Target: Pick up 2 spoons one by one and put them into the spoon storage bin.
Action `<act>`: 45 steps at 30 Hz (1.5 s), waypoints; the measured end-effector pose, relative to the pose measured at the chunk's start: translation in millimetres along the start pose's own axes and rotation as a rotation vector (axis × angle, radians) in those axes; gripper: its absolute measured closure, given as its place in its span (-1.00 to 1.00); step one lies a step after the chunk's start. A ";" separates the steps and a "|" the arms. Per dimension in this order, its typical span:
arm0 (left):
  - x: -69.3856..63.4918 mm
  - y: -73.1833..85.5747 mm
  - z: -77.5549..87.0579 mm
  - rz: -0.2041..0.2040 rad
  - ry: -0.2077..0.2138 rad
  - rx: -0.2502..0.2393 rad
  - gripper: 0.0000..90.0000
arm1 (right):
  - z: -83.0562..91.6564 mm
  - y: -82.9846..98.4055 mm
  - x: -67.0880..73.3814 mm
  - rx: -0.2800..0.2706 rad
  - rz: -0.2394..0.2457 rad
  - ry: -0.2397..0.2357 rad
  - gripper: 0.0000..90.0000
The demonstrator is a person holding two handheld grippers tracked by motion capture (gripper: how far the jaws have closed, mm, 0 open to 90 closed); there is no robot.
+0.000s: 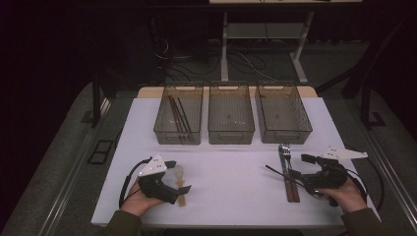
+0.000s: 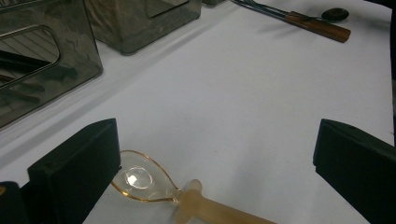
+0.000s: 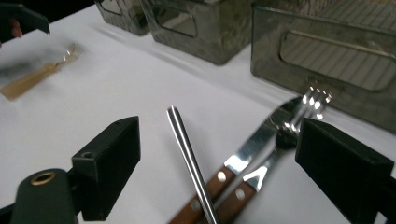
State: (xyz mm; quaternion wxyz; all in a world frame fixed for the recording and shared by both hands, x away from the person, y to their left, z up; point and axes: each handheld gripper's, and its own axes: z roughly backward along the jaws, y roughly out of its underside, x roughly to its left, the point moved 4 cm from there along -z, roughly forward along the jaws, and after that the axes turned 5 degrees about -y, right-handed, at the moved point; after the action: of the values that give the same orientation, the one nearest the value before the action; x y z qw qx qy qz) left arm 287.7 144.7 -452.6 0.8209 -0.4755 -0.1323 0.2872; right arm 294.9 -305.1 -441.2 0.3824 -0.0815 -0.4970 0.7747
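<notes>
The left claw (image 2: 212,172) is gaping wide, gripping nothing, straddling the glass spoon (image 2: 140,183) lying on the desk (image 2: 243,93) before the left basket (image 1: 178,115). Closing carelessly risks chipping its bowl. The right claw (image 3: 215,172) is hanging released over the knife (image 3: 247,156) and fork (image 3: 299,116).

In the right gripper view the wooden handles of the knife (image 3: 243,156) and fork (image 3: 275,154) run off the bottom edge, as does the steel rod (image 3: 189,158) lying across them. The spoon (image 2: 187,198) in the left gripper view loses its handle end to the bottom edge, and its bowl is partly hidden behind one jaw
</notes>
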 end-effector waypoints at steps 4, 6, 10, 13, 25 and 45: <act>-0.5 0.3 0.9 -0.001 -0.002 -0.002 -1.00 | 9.3 9.5 -4.4 0.030 -0.009 0.001 -0.69; -1.1 0.8 0.4 0.004 -0.001 0.002 -1.00 | 14.9 13.5 -6.6 0.036 -0.014 0.001 -0.69; -2.1 1.1 -0.6 -0.002 0.000 0.007 -1.00 | 23.8 22.6 -11.2 0.092 -0.012 0.013 -0.69; -3.0 1.4 0.0 -0.003 -0.001 0.006 -1.00 | 29.2 27.2 -13.8 0.132 -0.006 0.040 -0.69; -4.5 1.9 -0.5 -0.007 0.001 0.013 -1.00 | 44.4 42.7 -20.4 0.209 -0.056 0.028 0.06; -6.0 2.0 -1.2 -0.007 0.006 0.016 -1.00 | 40.6 57.0 -24.2 0.315 -0.045 0.034 0.19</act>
State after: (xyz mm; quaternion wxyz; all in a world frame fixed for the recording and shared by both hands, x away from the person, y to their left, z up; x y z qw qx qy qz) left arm 282.8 141.0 -454.6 0.8260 -0.4693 -0.1293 0.2842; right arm 261.9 -362.3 -474.8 0.4159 -0.0224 -0.3644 0.8329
